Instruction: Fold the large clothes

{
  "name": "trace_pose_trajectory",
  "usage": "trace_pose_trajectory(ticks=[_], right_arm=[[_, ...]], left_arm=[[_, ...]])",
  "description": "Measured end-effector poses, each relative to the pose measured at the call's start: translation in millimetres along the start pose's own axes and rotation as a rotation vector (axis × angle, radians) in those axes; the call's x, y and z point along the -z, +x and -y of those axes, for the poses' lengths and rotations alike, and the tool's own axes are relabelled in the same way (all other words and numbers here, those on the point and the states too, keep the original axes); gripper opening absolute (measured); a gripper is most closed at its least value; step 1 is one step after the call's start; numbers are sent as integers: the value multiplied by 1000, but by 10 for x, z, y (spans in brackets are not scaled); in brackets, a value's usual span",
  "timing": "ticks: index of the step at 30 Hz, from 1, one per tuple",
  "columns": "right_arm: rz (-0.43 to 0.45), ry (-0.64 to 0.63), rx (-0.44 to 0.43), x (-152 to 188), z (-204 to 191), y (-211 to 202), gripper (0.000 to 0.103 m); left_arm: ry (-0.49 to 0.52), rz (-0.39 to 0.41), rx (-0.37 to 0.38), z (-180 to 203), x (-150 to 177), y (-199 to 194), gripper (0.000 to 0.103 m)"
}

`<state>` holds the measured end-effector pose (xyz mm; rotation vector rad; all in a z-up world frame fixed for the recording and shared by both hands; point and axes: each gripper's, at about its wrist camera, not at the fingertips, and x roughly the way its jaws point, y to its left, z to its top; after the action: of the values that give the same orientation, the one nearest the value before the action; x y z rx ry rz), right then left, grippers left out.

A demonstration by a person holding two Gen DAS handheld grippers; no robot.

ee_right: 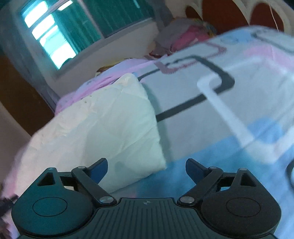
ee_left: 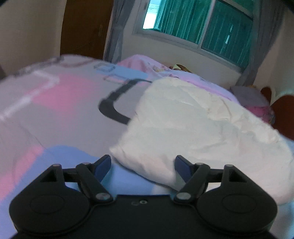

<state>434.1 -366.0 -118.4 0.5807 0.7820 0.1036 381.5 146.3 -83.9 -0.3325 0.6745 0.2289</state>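
Observation:
A white folded garment [ee_left: 193,132] lies as a thick rectangular bundle on the bed. In the left wrist view its near left corner sits just ahead of my left gripper [ee_left: 142,164], which is open and empty, with its right fingertip at the cloth's edge. In the right wrist view the garment [ee_right: 102,128] lies to the left and its near right corner reaches between the fingers of my right gripper [ee_right: 146,168], which is open and empty. Both views are blurred.
The bed sheet [ee_left: 60,103] is patterned in pink, blue, grey and black lines. A pink blanket [ee_left: 156,68] lies behind the garment. A pile of clothes [ee_right: 182,36] sits by the headboard [ee_right: 226,14]. A window with green curtains [ee_left: 198,22] is beyond.

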Motion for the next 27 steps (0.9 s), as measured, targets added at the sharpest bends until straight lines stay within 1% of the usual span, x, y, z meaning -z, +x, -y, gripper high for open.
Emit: trace_pose_trajectory(ticks=[3, 5, 7, 8, 12, 14, 17, 20, 24, 27], right_arm=[[-13, 60, -40, 6, -9, 29, 91], [-17, 68, -48, 10, -11, 68, 91], [-21, 85, -57, -3, -19, 127, 91], [-26, 96, -59, -12, -13, 163, 91], [-29, 150, -77, -7, 31, 254, 91], [-30, 178, -86, -9, 44, 294, 81], [-28, 214, -93, -27, 71, 379, 79], [-27, 230, -94, -58, 58, 425, 79], [-23, 247, -88, -60, 75, 387, 79], [-34, 267, -89, 25, 122, 258, 79]], left_arm=[[-60, -29, 38, 27, 65, 69, 68], [-67, -28, 51, 51, 78, 116, 67], [-65, -31, 50, 39, 90, 198, 68], [-85, -39, 62, 21, 78, 247, 68], [-216, -58, 113, -107, 76, 377, 68], [-243, -59, 127, -124, 67, 422, 68], [-284, -58, 148, -157, 48, 493, 68], [-327, -59, 166, -180, -8, 559, 67], [-368, -61, 174, -200, -19, 561, 63], [-398, -72, 191, -262, 62, 483, 59]])
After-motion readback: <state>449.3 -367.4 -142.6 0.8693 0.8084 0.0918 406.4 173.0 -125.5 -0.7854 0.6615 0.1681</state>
